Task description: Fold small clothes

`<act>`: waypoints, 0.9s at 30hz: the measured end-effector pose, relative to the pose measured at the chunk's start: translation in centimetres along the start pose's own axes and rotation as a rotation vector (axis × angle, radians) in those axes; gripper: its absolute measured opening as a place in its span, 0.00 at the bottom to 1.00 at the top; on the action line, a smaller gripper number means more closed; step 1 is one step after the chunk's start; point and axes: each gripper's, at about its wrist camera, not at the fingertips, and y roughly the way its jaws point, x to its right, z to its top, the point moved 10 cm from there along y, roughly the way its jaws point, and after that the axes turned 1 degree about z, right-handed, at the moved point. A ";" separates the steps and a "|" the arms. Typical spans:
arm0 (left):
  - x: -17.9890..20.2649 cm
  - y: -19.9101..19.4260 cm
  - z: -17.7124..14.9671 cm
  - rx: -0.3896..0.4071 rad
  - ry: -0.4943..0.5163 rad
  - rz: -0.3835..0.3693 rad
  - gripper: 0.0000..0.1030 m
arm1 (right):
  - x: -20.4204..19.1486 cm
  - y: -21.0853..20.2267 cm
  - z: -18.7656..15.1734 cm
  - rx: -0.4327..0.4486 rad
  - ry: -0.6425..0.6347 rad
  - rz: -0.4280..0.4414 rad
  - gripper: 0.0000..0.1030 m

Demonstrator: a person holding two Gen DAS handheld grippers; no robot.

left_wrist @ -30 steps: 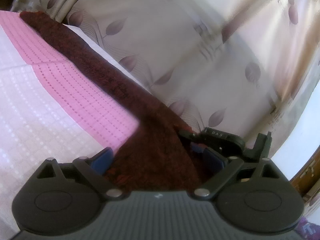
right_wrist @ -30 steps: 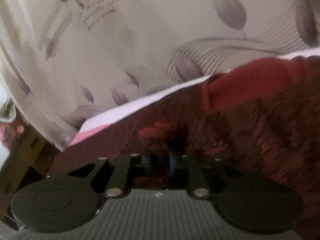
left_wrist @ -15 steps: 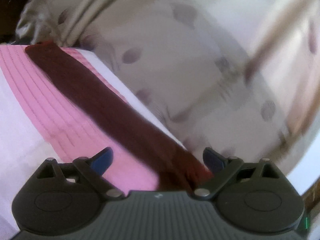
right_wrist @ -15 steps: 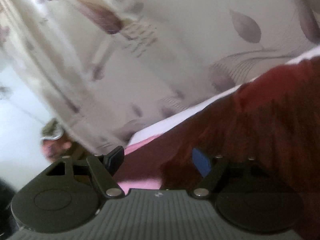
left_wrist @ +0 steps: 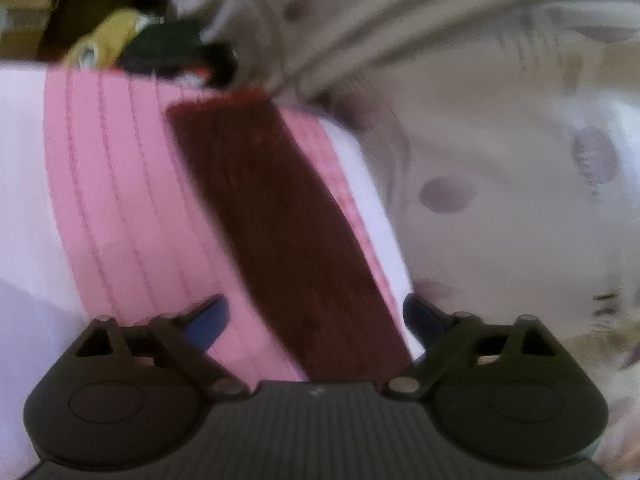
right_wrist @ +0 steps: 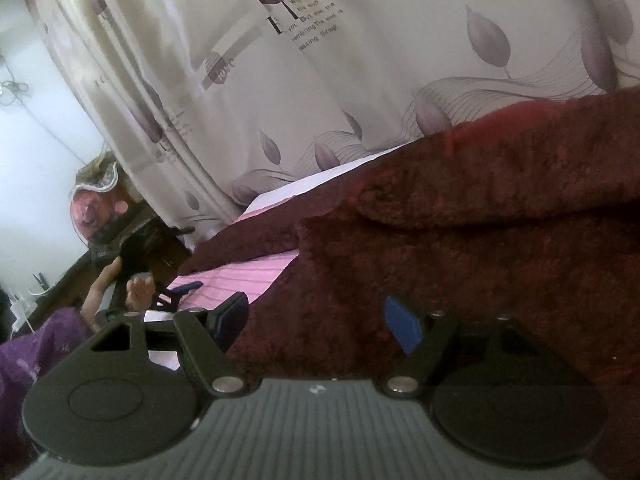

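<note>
Garment (right_wrist: 480, 240) lies on my pink sheet (left_wrist: 132, 208).
My left gripper (left_wrist: 316, 316) is closing, empty; right gripper (right_wrist: 316, 320) gapes, holding nothing.

The garment (left_wrist: 288, 240) lies on the bedspread (left_wrist: 120, 220); curtain (right_wrist: 360, 80) behind.

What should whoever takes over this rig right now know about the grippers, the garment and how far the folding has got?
Left gripper: jaws closing, nothing pinched; a long dark red strip of the garment runs between them over the pink band of the bed cover.
Right gripper: open, empty, low over the maroon fleece garment.
Garment: lying on the bed beside the leaf-print curtain, one part already folded over onto itself.
Done: at least one fold is laid and released.
Left: probably bring in the long strip, then finish folding and flatten.
</note>
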 end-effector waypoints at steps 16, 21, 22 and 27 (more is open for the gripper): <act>10.2 -0.4 -1.3 0.206 0.318 -0.208 0.05 | 0.5 -0.9 -0.1 0.056 0.063 -0.005 0.74; 20.4 -3.5 -7.7 0.186 0.514 -0.388 0.05 | 1.8 -3.0 1.4 0.128 0.143 -0.027 0.74; 22.1 -4.2 -9.5 0.169 0.540 -0.427 0.05 | 2.1 -3.6 1.8 0.146 0.157 -0.030 0.74; 28.1 -5.8 -20.7 0.025 0.654 -0.570 0.05 | 3.9 -7.2 3.9 0.244 0.175 -0.064 0.78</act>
